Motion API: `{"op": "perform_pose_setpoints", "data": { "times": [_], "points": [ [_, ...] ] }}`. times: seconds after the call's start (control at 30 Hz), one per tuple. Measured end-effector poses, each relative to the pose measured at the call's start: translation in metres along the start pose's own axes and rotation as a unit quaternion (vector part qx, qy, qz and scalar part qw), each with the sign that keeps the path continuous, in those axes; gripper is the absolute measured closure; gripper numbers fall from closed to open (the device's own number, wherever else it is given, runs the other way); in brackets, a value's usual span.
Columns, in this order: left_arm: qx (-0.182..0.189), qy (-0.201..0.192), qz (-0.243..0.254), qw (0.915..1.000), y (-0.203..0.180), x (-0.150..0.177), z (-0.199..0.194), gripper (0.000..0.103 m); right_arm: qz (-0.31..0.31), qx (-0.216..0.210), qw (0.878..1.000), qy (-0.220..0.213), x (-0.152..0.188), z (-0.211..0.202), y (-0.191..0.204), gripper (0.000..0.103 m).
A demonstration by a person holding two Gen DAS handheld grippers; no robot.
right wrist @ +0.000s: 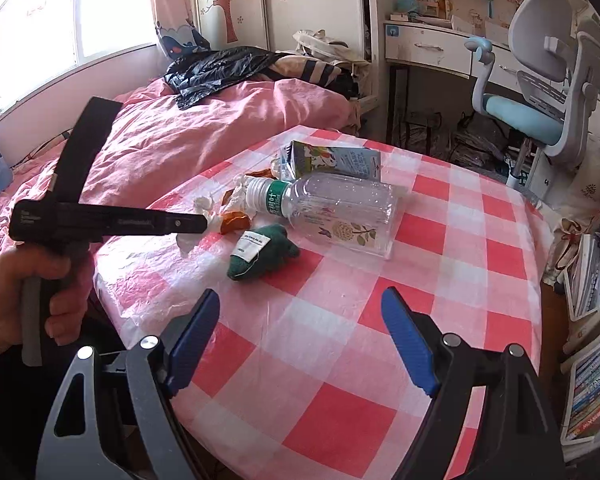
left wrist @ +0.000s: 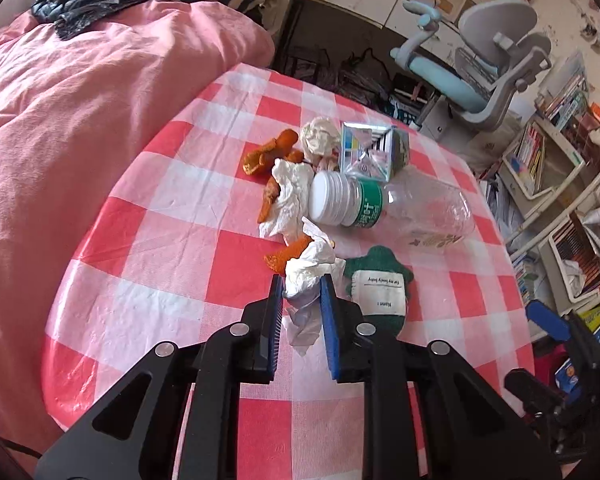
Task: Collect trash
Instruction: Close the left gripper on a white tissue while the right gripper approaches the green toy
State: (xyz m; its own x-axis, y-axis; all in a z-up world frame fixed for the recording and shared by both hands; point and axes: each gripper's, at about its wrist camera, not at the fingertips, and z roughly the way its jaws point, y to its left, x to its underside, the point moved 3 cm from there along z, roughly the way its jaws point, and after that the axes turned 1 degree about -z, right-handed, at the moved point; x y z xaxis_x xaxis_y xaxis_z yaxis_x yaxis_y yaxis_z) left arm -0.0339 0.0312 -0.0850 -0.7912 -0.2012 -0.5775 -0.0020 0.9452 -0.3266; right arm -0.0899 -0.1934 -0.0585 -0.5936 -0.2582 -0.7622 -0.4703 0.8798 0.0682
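Round table, red-checked cloth [left wrist: 172, 208], bearing plastic bottle [left wrist: 380, 204], carton [left wrist: 370, 152], crumpled tissues [left wrist: 292, 196], orange peels [left wrist: 268, 154], green knitted piece [left wrist: 380, 288]

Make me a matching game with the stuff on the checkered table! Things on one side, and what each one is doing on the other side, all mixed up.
Things:
1. crumpled tissue
2. plastic bottle
3. green knitted toy
4. right gripper

What it is doing:
A. lying on its side, white cap on
B. open, with nothing between its fingers
C. pinched by the left gripper
D. resting on the tablecloth with a white label showing

Pairs: 1-C, 2-A, 3-D, 4-B
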Motion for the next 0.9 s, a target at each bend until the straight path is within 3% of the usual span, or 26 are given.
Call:
{"op": "perform_pose_setpoints", "data": {
  "times": [0.27,0.6,0.73,0.9],
  "points": [
    [-0.02,-0.034,-0.019,0.999,0.005,-0.008,-0.011,0.085,0.02,-0.021,0.999,0.017,-0.007,0.035,0.013,0.024],
    [-0.022,-0.034,-0.013,0.9991,0.002,-0.008,-0.013,0.085,0.025,-0.019,0.999,0.033,-0.019,0.08,0.021,0.03],
    [-0.021,-0.032,-0.002,0.9993,-0.004,-0.006,-0.01,0.085,0.043,-0.029,0.998,0.044,-0.023,0.089,0.018,0.035],
    [-0.018,-0.029,0.006,0.9994,-0.011,-0.005,-0.006,0.085,0.024,-0.037,0.997,0.065,-0.019,0.095,0.028,0.054]
  ]
}}
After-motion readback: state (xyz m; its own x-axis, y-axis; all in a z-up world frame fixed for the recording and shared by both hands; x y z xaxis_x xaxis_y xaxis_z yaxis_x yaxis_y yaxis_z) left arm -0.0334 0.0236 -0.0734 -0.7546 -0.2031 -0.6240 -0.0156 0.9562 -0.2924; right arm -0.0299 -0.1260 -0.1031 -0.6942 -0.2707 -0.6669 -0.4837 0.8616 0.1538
